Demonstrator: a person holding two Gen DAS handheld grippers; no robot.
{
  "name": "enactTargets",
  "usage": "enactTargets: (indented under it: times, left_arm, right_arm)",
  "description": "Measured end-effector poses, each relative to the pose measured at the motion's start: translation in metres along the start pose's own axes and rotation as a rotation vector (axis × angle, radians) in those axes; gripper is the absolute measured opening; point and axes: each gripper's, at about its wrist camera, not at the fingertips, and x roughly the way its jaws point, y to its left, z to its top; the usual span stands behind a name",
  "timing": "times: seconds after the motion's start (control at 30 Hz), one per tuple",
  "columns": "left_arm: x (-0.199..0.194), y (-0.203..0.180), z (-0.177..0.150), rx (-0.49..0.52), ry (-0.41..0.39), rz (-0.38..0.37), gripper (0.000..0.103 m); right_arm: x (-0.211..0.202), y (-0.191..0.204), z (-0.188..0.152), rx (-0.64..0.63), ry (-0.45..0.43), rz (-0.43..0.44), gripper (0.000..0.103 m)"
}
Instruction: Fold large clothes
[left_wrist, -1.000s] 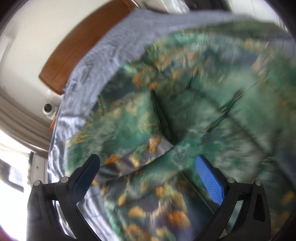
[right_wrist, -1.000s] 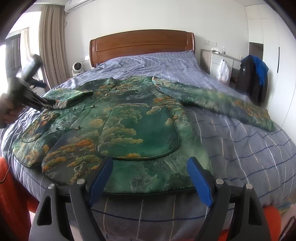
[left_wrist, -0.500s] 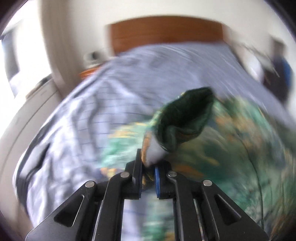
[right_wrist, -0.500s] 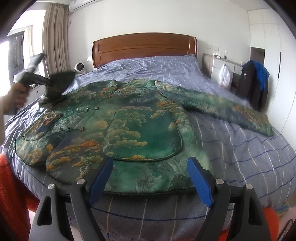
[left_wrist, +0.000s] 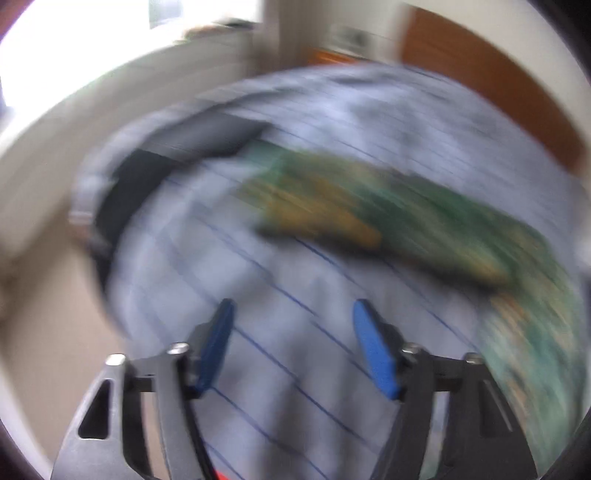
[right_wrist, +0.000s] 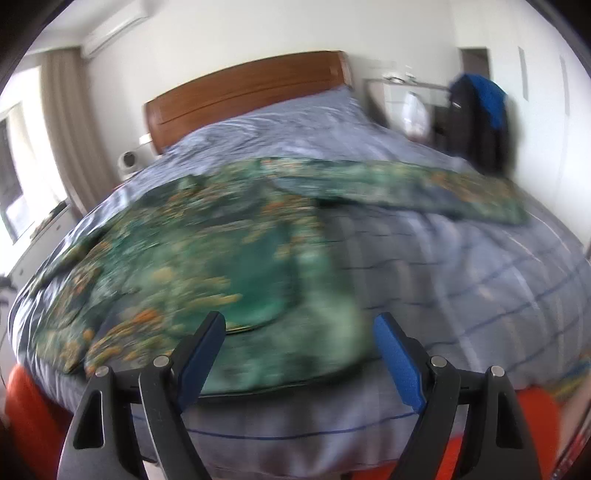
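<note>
Both grippers are empty: the right gripper (right_wrist: 299, 328) gapes wide, and the left gripper (left_wrist: 291, 314) has just been opening over bare checked bedspread (right_wrist: 461, 280). The green patterned garment (right_wrist: 207, 258) lies flat on the bed, hem nearest, its length running toward the wooden headboard (right_wrist: 243, 92), one sleeve (right_wrist: 424, 184) stretched rightward.
</note>
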Motion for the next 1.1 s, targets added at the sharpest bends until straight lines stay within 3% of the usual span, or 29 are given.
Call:
enactTargets:
  times: [0.03, 0.1, 0.13, 0.27, 0.33, 0.43, 0.47, 0.5, 0.53, 0.57, 0.6, 0.67, 0.7, 0.8, 0.87, 0.97, 1.1]
  left_arm:
    - [-0.003, -0.022, -0.02, 0.062, 0.053, -0.125, 0.089]
    - [-0.002, -0.061, -0.049, 0.174, 0.13, -0.268, 0.092]
    - [0.0, -0.078, -0.061, 0.223, 0.157, -0.293, 0.092]
    - [0.02, -0.128, -0.102, 0.399, 0.234, -0.29, 0.093]
    - [0.037, -0.141, -0.109, 0.428, 0.275, -0.298, 0.093]
    - [0.047, -0.155, -0.12, 0.455, 0.322, -0.324, 0.093]
    - [0.049, -0.164, -0.128, 0.491, 0.333, -0.315, 0.088]
    - [0.052, -0.168, -0.135, 0.52, 0.334, -0.284, 0.06]
    - [0.052, -0.175, -0.141, 0.554, 0.337, -0.25, 0.043]
    - [0.049, -0.174, -0.143, 0.56, 0.339, -0.245, 0.023]
    - [0.044, -0.177, -0.143, 0.556, 0.333, -0.247, 0.015]
    - [0.029, -0.18, -0.138, 0.531, 0.323, -0.279, 0.012]
    - [0.019, -0.178, -0.135, 0.518, 0.317, -0.3, 0.012]
    - [-0.002, -0.168, -0.13, 0.489, 0.318, -0.347, 0.012]
    - [-0.001, -0.163, -0.137, 0.503, 0.326, -0.313, 0.012]
    - [0.021, -0.162, -0.151, 0.519, 0.335, -0.234, 0.014]
    - [0.018, -0.183, -0.157, 0.568, 0.256, -0.15, 0.031]
  right_arm:
    - [0.0, -0.009, 0.004, 0.012, 0.008, -0.012, 0.084]
    - [0.008, -0.032, 0.013, 0.031, 0.054, -0.025, 0.086]
    - [0.012, -0.039, 0.016, 0.04, 0.081, -0.012, 0.086]
    - [0.048, -0.07, 0.028, 0.134, 0.237, 0.148, 0.086]
    - [0.067, -0.076, 0.029, 0.17, 0.304, 0.229, 0.086]
    - [0.093, -0.072, 0.027, 0.155, 0.385, 0.266, 0.085]
    - [0.097, -0.069, 0.026, 0.141, 0.402, 0.274, 0.082]
    - [0.1, -0.064, 0.027, 0.118, 0.417, 0.291, 0.066]
    - [0.1, -0.058, 0.028, 0.092, 0.424, 0.3, 0.047]
    - [0.099, -0.051, 0.03, 0.055, 0.428, 0.289, 0.041]
    - [0.095, -0.045, 0.034, 0.009, 0.423, 0.249, 0.026]
    - [0.088, -0.038, 0.04, -0.024, 0.42, 0.228, 0.011]
    - [0.079, -0.037, 0.044, -0.005, 0.418, 0.265, 0.011]
    - [0.05, -0.026, 0.057, -0.051, 0.382, 0.263, 0.01]
    - [0.034, -0.02, 0.06, -0.076, 0.377, 0.258, 0.01]
    - [0.041, -0.021, 0.047, -0.084, 0.408, 0.219, 0.01]
    - [0.07, -0.027, 0.019, -0.063, 0.436, 0.149, 0.013]
